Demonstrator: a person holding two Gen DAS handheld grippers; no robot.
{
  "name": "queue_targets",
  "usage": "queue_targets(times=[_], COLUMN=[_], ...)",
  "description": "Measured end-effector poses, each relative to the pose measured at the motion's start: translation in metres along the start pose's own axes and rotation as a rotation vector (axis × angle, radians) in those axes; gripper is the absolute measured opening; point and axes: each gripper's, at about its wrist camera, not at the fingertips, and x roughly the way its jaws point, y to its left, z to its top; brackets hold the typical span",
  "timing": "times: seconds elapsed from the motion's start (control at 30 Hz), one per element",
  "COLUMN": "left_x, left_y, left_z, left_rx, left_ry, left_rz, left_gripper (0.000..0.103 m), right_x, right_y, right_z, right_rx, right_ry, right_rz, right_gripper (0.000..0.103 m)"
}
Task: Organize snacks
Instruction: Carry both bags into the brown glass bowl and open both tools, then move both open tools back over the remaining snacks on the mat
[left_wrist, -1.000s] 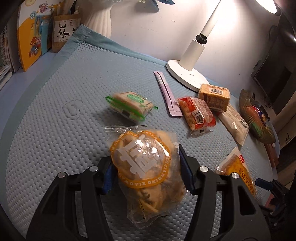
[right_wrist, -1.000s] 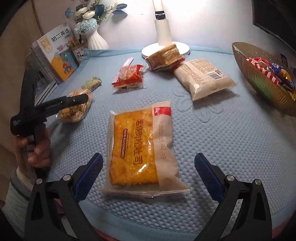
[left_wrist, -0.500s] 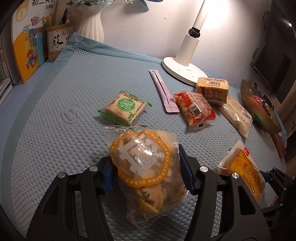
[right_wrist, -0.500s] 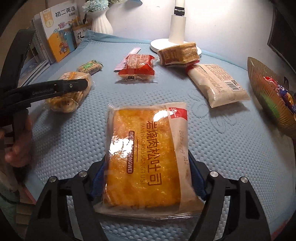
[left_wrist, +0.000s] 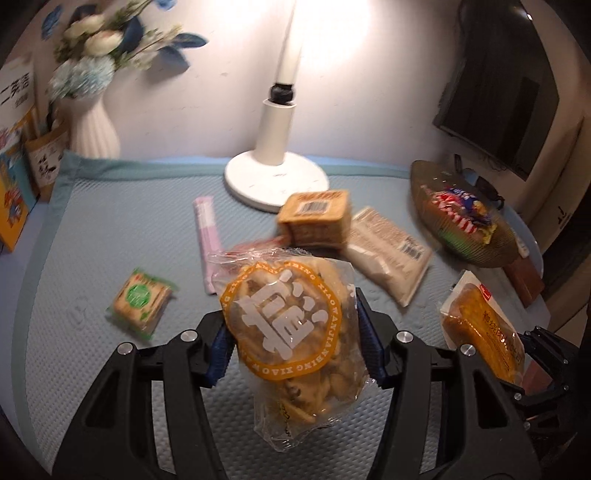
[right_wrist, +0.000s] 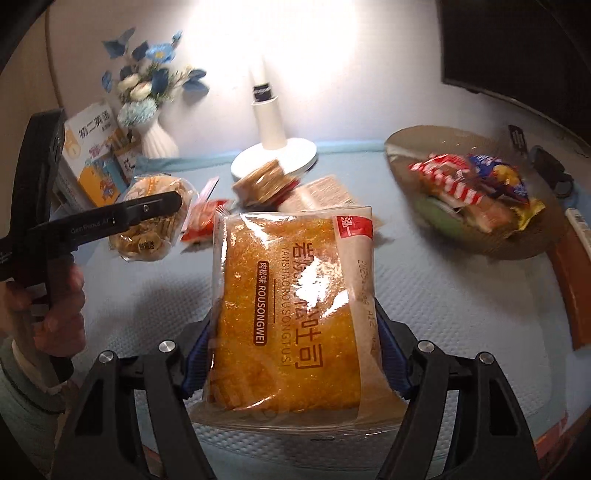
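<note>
Left wrist: left tool (left_wrist: 291, 338) clamps cookie bag (left_wrist: 291, 325) above open mat (left_wrist: 74, 258)

The toast pack (right_wrist: 291, 314) reads "ROUSONGWEI" and "YANSHAOROUSONGTUSI" — the cracker bag (left_wrist: 288, 325) carries "XIAO" on its orange ring — the book (right_wrist: 88, 147) shows "初二英语".

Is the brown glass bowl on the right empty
No, the brown glass bowl already holds several wrapped snacks, including a red and white striped packet and a blue and yellow one.
</note>
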Motion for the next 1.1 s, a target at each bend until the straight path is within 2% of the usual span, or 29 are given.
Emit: queue_targets(times=[0.23, 0.43, 0.57, 0.67, 0.7, 0.73, 0.83, 0.97, 1.1], left_x=[0.037, 0.098, 0.130, 0.150, 0.155, 0.158, 0.151, 0.119, 0.076], left_y=[-0.094, -0.162, -0.186, -0.197, -0.197, -0.196, -0.186, -0.157, -0.115], left_z=[0.068, 0.098, 0.112, 0.127, 0.130, 0.134, 0.135, 0.126, 0.108], left_rx=[0.106, 0.166, 0.173, 0.165, 0.159, 0.148, 0.141, 0.127, 0.074], left_ry=[-0.009, 0.036, 0.050, 0.040, 0.032, 0.033, 0.024, -0.006, -0.033], left_rz=[-0.159, -0.225, -0.246, -0.258, -0.251, -0.238, -0.245, -0.232, -0.204], left_gripper=[0.057, 0.057, 0.057, 0.058, 0.062, 0.076, 0.077, 0.078, 0.080], right_x=[-0.015, 0.014, 0.039, 0.058, 0.061, 0.060, 0.045, 0.026, 0.005], right_y=[-0.097, -0.167, -0.194, -0.212, -0.217, -0.220, -0.222, -0.215, -0.183], right_z=[0.055, 0.103, 0.132, 0.151, 0.153, 0.151, 0.136, 0.114, 0.098], right_rx=[0.122, 0.193, 0.230, 0.237, 0.247, 0.256, 0.278, 0.298, 0.280], right_ry=[-0.110, -0.100, -0.086, -0.070, -0.053, -0.055, -0.083, -0.108, -0.126], right_rz=[-0.153, -0.237, -0.247, -0.220, -0.242, -0.244, -0.213, -0.181, -0.123], right_gripper=[0.073, 0.073, 0.074, 0.079, 0.079, 0.079, 0.079, 0.080, 0.085])
